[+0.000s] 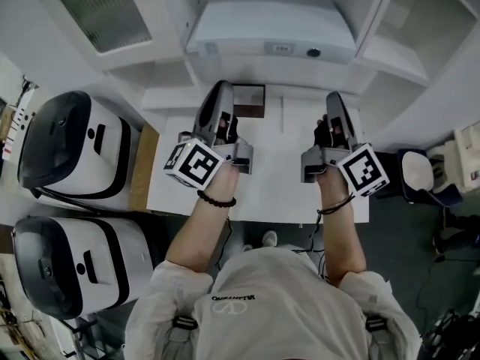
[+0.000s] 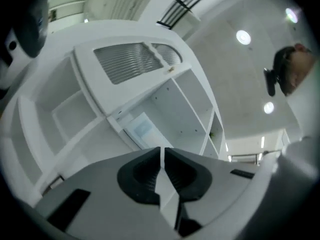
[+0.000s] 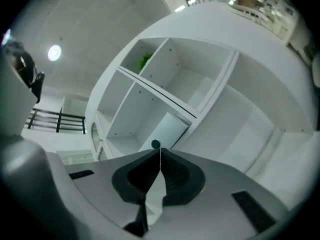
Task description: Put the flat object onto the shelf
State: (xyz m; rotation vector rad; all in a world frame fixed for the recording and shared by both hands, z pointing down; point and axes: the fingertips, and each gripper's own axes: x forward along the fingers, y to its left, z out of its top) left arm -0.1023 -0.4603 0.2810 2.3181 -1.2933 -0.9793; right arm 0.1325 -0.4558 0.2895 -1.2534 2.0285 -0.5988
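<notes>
A dark brown flat square object [image 1: 249, 100] lies at the back of the white table [image 1: 270, 186], right in front of the white shelf unit [image 1: 225, 73]. My left gripper [image 1: 222, 92] hovers over the table just left of the object, its jaws together with nothing between them [image 2: 162, 151]. My right gripper [image 1: 334, 100] is held level with it further right, also shut and empty [image 3: 160, 151]. Both gripper views look up at the shelf's bare compartments [image 2: 165, 109] [image 3: 150, 109]. The flat object cannot be made out in the gripper views.
A white box-shaped unit [image 1: 270, 28] with a dark knob [image 1: 313, 52] sits in the shelf's middle bay. Something green [image 3: 145, 60] stands in an upper compartment. Two white-and-black machines [image 1: 75, 148] [image 1: 67, 265] stand left of the table, and a white seat [image 1: 418, 172] to the right.
</notes>
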